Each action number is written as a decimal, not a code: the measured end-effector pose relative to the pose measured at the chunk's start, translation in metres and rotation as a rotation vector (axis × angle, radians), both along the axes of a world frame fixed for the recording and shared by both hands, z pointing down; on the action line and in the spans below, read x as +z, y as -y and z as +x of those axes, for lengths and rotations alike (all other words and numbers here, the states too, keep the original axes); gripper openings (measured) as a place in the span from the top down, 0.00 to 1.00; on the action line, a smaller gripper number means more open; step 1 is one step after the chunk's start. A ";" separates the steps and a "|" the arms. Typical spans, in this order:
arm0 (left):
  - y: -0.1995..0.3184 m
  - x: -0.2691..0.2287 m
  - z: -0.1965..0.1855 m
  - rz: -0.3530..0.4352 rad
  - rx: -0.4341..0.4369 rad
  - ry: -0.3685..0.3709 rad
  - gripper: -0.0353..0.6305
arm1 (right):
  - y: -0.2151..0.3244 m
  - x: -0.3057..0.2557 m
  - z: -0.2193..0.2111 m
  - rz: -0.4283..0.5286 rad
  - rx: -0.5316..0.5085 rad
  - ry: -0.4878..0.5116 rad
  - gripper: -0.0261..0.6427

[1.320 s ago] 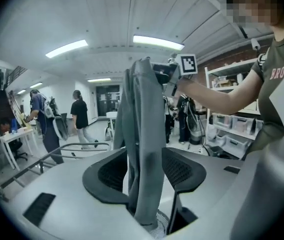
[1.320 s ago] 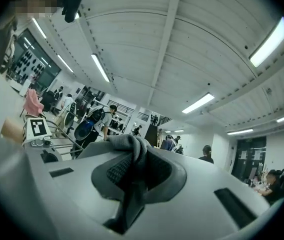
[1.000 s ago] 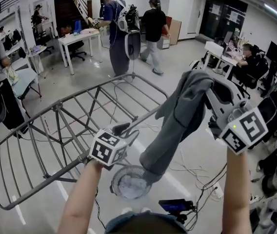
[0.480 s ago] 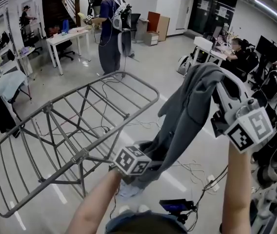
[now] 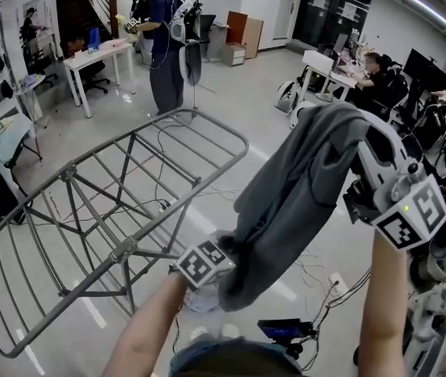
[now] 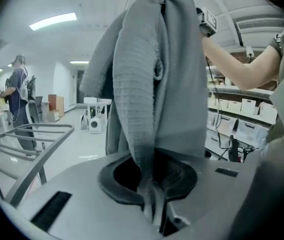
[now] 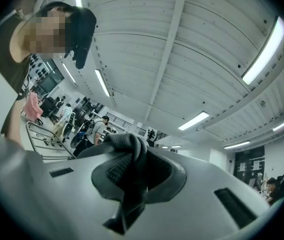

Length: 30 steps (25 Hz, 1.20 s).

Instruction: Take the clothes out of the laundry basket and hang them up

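L gripper [image 6: 154, 206]: jaws have just been closing, now nearly together w/ the lower hem of the grey garment [image 5: 301, 187] pinched btwn them. R gripper [image 7: 127, 199]: clamped tight on the top bunch & held high, so the cloth hangs stretched btwn the two. That's prob. to spread it before it goes over the drying rack [image 5: 129, 210], which stands just left of it, not touching. Beyond: pale glossy floor [image 5: 231, 124] w/ loose cables [image 5: 317, 273], white desks [image 5: 101, 53], a standing person [image 5: 164, 45], others seated, strip lights [image 7: 267, 49] overhead.
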<state>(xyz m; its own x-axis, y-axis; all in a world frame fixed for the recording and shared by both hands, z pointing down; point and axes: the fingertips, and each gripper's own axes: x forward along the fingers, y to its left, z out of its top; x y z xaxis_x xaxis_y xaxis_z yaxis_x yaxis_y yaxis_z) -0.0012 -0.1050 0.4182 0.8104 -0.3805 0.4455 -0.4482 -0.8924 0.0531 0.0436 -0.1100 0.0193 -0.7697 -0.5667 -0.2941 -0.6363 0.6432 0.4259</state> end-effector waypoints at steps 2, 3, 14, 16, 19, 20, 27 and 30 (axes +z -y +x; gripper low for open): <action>-0.011 0.000 -0.012 -0.037 0.025 -0.022 0.91 | 0.006 0.003 0.010 -0.017 0.054 -0.010 0.92; -0.018 0.000 -0.020 -0.059 0.042 -0.030 0.91 | 0.010 0.004 0.015 -0.026 0.084 -0.012 0.92; -0.103 -0.023 -0.075 -0.024 0.290 0.002 0.91 | 0.044 0.030 0.039 -0.141 0.388 0.087 0.92; -0.115 -0.016 -0.070 -0.004 0.343 0.056 0.91 | 0.038 0.021 0.019 -0.129 0.332 0.105 0.92; -0.126 0.006 -0.063 0.024 0.386 0.138 0.89 | 0.020 0.013 -0.017 -0.092 0.256 0.097 0.92; -0.127 0.011 -0.059 0.033 0.394 0.164 0.89 | 0.014 0.011 -0.026 -0.081 0.236 0.089 0.92; -0.096 0.030 -0.067 0.008 0.196 0.333 0.91 | 0.002 -0.010 -0.037 -0.051 0.183 0.087 0.92; -0.069 0.023 -0.094 -0.014 -0.005 0.428 0.92 | 0.011 0.004 -0.020 -0.035 0.215 0.004 0.92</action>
